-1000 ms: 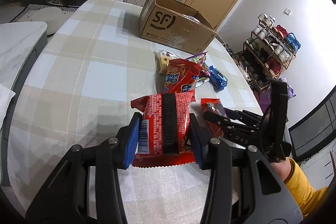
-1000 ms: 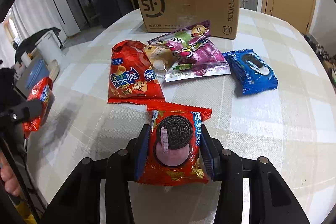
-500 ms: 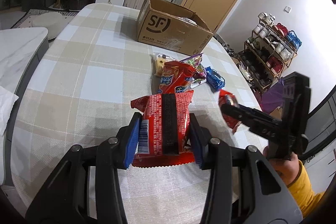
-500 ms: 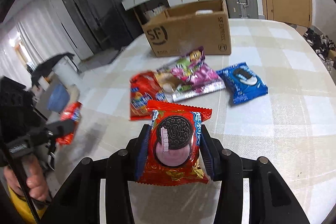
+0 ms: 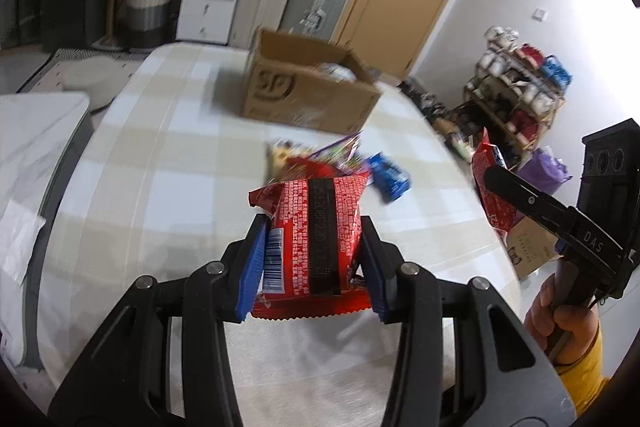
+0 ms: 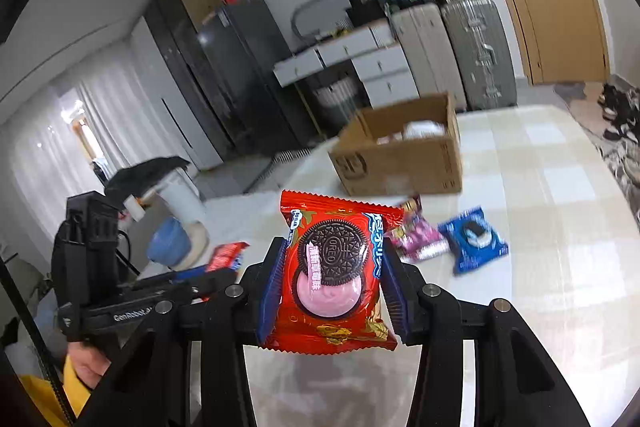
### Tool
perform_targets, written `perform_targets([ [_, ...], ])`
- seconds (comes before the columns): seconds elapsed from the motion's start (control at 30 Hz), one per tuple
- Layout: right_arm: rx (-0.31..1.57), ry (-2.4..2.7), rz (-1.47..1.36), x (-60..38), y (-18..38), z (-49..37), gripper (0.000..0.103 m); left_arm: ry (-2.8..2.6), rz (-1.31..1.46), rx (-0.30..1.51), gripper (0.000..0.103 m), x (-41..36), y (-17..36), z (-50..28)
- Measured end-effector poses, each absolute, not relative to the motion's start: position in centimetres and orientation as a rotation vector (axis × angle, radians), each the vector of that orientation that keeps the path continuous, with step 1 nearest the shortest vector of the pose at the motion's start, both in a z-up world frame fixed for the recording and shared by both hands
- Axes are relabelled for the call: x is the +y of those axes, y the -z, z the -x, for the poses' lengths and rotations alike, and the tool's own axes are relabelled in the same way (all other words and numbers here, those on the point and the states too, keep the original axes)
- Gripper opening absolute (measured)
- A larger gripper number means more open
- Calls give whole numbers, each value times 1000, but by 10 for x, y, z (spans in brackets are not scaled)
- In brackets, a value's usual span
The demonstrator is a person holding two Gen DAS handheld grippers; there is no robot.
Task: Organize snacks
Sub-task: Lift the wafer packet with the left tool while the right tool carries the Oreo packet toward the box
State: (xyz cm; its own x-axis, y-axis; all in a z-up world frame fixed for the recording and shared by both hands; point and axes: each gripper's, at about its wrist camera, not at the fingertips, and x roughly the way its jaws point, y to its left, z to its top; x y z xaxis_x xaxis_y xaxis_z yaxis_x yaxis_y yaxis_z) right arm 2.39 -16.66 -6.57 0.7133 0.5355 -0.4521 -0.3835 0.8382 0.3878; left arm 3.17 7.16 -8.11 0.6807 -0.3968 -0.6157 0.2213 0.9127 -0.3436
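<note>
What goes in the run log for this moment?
left gripper: shut on red snack pack | right gripper: shut on red Oreo pack | cardboard box: open

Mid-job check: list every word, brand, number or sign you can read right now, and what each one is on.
"OREO": on the cookie pictured on the red Oreo pack in the right tool.
"DAS": on the right tool's arm in the left wrist view.
"GenRobot": on the left tool's body in the right wrist view; letters after it unreadable.
Too blurred: the cardboard box logo, the print and barcode on the left tool's red pack, the blue pack.

two red snack packets [image 5: 316, 235] aloft
</note>
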Motion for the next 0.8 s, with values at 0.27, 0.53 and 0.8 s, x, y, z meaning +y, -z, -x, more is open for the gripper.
perform_targets([
  [0.27,484,-542,-335,-180,24,-13,46,391,232,648,40,57,34,-26],
  [0.53,459,-568,-329,-180,5,-14,46,394,206,620,40,46,5,-31],
  [0.8,481,-565,-331,-180,8,-35,46,382,201,640,41,47,7,-46],
])
